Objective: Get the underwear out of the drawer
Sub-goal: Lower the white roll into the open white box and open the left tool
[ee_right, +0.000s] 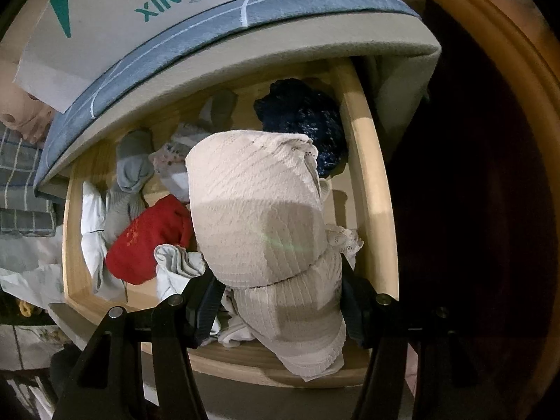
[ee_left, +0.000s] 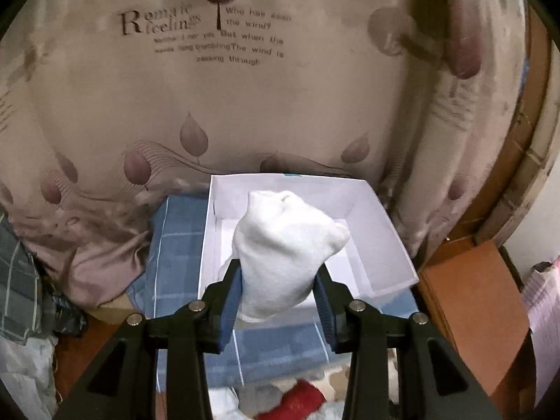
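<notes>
Over the white box (ee_left: 378,231), the left gripper (ee_left: 278,292) is clamping a white garment (ee_left: 280,252) pointing forward boxward, while the right gripper (ee_right: 280,301) is pinching beige lace underwear (ee_right: 259,210) above the wooden drawer (ee_right: 371,182).

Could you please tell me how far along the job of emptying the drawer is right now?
Partly done. In hand: the left claw grips a white garment above the open white box, and the right claw grips a beige ribbed garment over the drawer. Left: red, grey and navy pieces remain inside.
</notes>
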`<state>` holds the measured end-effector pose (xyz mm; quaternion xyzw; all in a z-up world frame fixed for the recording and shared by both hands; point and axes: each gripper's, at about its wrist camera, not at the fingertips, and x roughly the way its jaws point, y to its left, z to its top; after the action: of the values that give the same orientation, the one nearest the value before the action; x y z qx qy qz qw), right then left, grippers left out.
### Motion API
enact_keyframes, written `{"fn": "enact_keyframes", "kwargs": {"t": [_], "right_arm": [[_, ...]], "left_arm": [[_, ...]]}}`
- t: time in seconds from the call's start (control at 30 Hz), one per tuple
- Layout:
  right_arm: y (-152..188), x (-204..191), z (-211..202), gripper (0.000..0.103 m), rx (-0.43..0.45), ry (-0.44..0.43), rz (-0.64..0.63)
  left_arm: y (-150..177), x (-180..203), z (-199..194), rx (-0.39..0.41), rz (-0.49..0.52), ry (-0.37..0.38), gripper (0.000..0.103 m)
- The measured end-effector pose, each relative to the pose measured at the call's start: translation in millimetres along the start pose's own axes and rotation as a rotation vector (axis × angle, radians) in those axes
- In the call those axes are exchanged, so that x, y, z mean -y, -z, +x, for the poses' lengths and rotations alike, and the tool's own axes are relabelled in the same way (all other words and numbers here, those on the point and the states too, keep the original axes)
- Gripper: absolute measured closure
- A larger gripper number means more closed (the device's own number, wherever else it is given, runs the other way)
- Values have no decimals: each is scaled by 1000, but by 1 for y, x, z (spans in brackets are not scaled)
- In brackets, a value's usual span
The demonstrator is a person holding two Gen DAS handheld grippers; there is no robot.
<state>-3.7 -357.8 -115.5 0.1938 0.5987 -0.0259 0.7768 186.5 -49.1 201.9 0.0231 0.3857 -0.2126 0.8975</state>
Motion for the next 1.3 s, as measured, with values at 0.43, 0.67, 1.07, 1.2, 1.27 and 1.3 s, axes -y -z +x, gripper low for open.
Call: {"fn": "enact_keyframes", "kwargs": {"t": [0.43, 0.67, 1.07, 1.2, 1.27, 1.3], "right_arm": [[0, 3, 3, 47, -18, -8, 13], [0, 2, 4, 47, -18, -12, 19], [0, 6, 8, 47, -36, -30, 52], [1, 6, 8, 47, -33, -34, 61], [1, 5, 8, 48, -31, -32, 62], [1, 5, 8, 48, -31, -31, 62]], "left_arm": [[9, -22, 130, -236, -50, -72, 63], [31, -15, 145, -304, -4, -143, 63], [44, -20, 131, -330, -32, -150, 63], [48, -26, 129, -332, -37, -172, 62], [47, -22, 126, -322, -27, -188, 59], [47, -22, 125, -321, -29, -191, 58]]}}
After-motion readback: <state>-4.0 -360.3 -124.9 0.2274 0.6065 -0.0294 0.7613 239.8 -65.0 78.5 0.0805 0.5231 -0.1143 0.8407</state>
